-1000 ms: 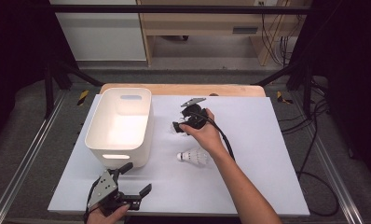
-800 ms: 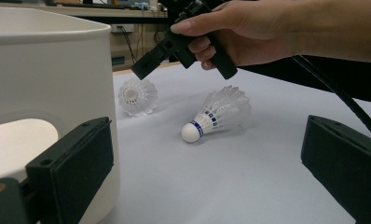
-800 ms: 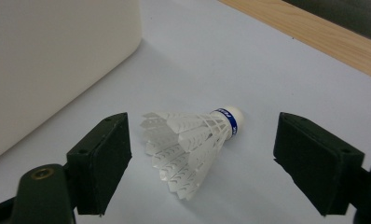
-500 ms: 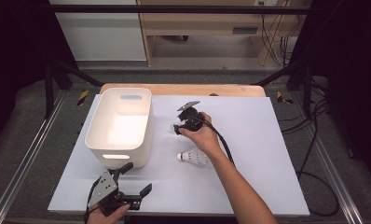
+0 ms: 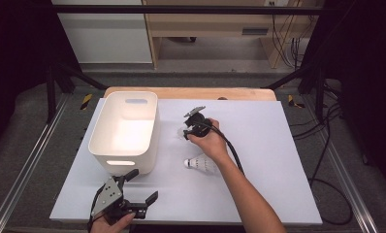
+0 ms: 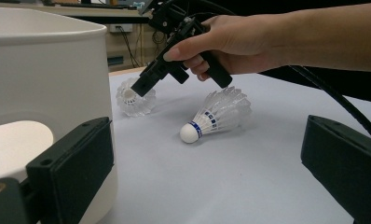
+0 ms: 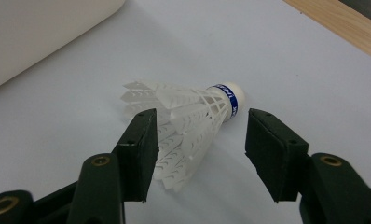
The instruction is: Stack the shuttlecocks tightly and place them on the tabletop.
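My right gripper (image 5: 187,132) sits over the far shuttlecock (image 7: 188,126), which lies on its side on the white table (image 5: 278,160) just beside the white bin (image 5: 125,131); its jaws have just been closing and straddle the feathers, one pad touching, not yet clamped. My left gripper (image 5: 138,187) rests near the table's front edge, jaws wide apart, with a second shuttlecock (image 5: 201,163) lying closer to me.

Translucent plastic-feathered shuttlecock (image 7: 188,128), matt white table sheet (image 7: 291,60), glossy plastic bin (image 5: 125,131)
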`<state>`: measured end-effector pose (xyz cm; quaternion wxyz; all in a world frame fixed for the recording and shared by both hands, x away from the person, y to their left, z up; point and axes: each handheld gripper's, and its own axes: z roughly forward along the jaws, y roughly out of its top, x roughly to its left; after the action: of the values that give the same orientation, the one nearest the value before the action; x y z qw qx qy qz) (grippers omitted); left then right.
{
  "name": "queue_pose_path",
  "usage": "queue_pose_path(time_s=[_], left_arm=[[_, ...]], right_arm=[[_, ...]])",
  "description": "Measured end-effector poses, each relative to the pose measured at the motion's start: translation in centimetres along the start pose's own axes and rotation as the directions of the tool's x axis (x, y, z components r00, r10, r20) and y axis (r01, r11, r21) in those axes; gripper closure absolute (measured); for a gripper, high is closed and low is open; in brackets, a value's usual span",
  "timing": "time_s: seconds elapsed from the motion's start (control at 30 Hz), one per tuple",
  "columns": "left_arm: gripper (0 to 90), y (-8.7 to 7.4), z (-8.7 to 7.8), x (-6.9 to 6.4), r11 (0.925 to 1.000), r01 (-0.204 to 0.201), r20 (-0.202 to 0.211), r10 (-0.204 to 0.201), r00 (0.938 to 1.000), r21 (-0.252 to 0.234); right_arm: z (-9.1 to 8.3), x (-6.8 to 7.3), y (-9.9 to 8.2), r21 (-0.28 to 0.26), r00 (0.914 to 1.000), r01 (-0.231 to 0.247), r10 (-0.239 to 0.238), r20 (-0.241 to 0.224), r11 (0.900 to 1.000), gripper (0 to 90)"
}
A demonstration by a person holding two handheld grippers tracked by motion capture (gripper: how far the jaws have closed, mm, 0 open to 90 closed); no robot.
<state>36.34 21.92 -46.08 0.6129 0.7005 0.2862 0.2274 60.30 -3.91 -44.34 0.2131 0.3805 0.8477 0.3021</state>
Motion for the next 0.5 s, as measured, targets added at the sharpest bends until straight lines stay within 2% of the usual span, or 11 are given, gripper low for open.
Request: queue_pose_path(time_s=[0.4,0.5], left_arm=[[2.5,-0.05,0.06,-0.06,1.0,0.0,0.002,0.0,1.0,0.004],[2.5,-0.04,0.07,-0.06,1.0,0.0,0.003,0.0,1.0,0.003]], right_arm=[[0.4,0.1,0.0,0.007,0.9996,0.027,-0.027,0.001,0.9996,54.8],[0.44,0.02,-0.03,0.01,0.9996,0.028,-0.028,0.001,0.9995,59.8]])
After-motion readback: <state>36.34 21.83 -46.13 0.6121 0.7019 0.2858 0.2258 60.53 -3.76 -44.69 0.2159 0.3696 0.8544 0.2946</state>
